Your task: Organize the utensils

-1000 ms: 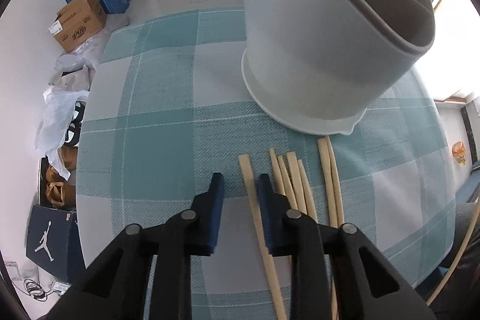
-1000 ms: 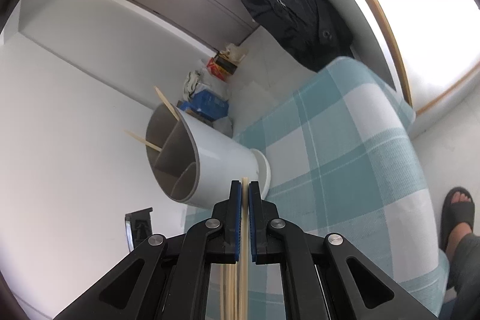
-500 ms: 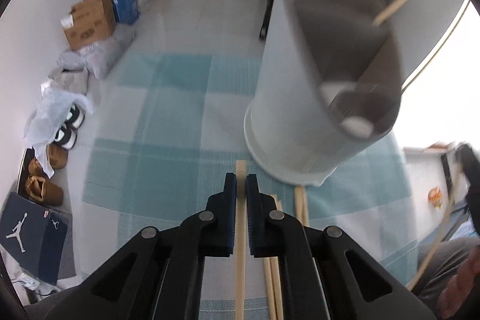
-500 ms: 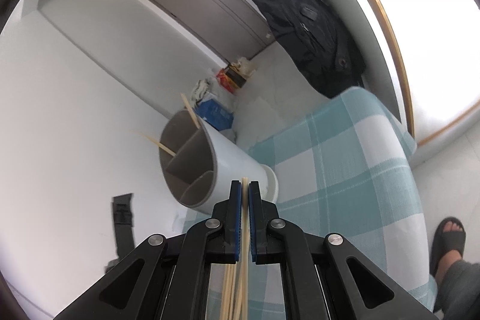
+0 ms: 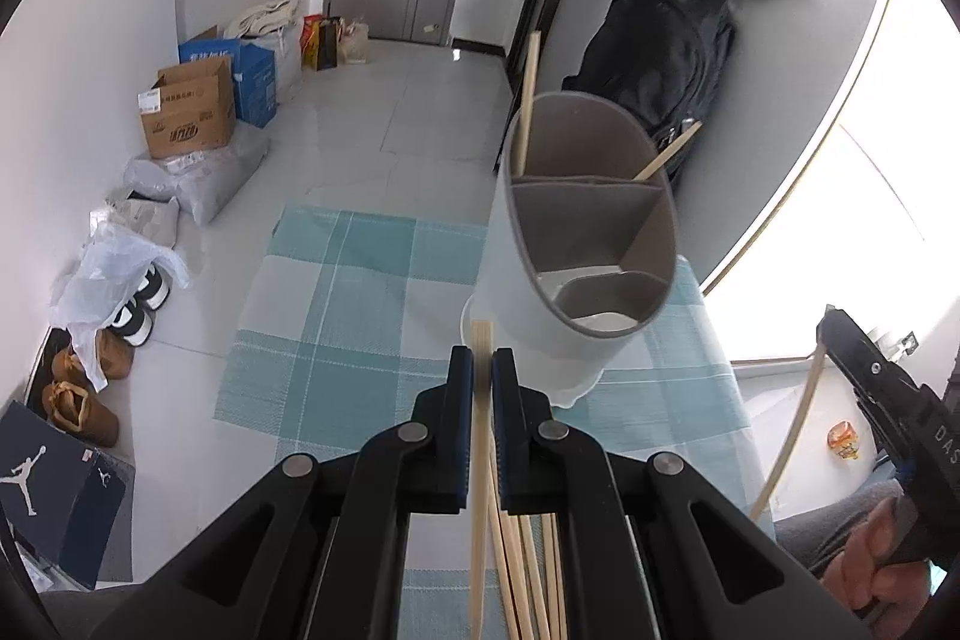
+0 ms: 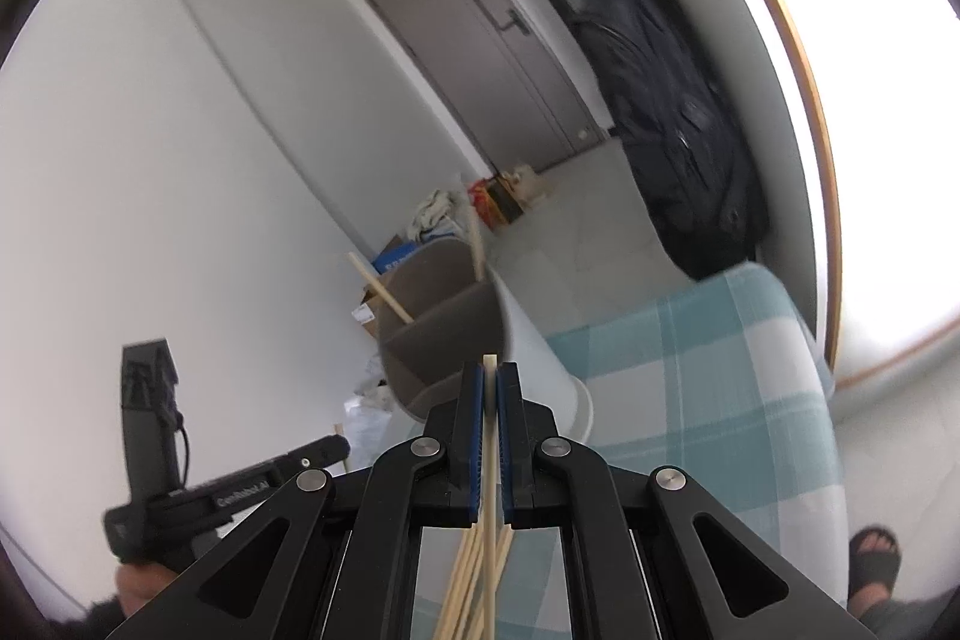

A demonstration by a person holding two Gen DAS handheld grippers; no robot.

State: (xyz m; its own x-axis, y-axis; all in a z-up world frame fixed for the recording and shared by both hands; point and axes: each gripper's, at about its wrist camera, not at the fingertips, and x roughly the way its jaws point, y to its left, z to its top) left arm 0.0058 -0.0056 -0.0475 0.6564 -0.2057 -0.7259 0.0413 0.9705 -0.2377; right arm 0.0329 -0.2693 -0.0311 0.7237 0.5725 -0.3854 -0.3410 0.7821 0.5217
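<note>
A white utensil holder (image 5: 558, 304) with grey divided compartments stands on the teal checked tablecloth (image 5: 336, 292). Two chopsticks (image 5: 527, 112) lean in its far compartment. My left gripper (image 5: 482, 370) is shut on one wooden chopstick (image 5: 478, 460), lifted above the table just in front of the holder. Several loose chopsticks (image 5: 528, 568) lie on the cloth below. My right gripper (image 6: 491, 385) is shut on another chopstick (image 6: 490, 460), raised near the holder (image 6: 474, 334). It also shows at the right edge of the left wrist view (image 5: 870, 388).
The table edge (image 5: 240, 340) drops to a tiled floor with cardboard boxes (image 5: 189, 115), bags and shoes (image 5: 84, 400) on the left. A black backpack (image 5: 660, 58) hangs behind the holder. A sandalled foot (image 6: 873, 559) stands by the table's right side.
My left gripper has closed on a chopstick and lifted it off the cloth, tilting up toward the holder's rim. My right gripper has risen with its chopstick and come closer to the holder.
</note>
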